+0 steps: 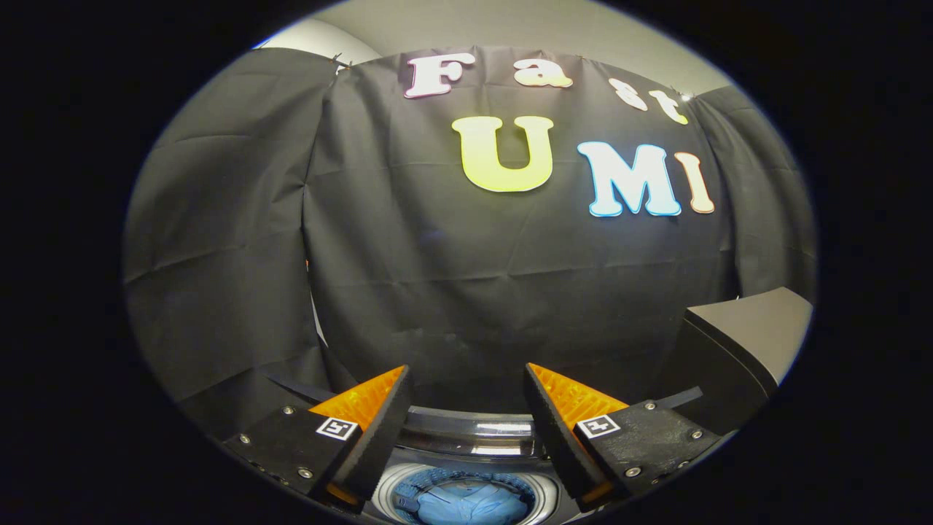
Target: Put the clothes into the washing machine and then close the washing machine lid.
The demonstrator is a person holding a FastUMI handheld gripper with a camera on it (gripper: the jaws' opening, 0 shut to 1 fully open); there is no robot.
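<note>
Clothes, a blue bundle, lie already inside the washing machine drum below the gripper, whose fingers stand wide apart and hold nothing, so closing the lid seems left.

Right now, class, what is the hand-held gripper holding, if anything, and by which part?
Nothing. The hand-held gripper is open, fingers apart and empty, above the blue cloth garment lying inside the round washing machine drum.

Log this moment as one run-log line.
gripper: open, holding nothing | blue clothes: inside washing machine drum, between fingers | lid: up, not yet closed
</note>
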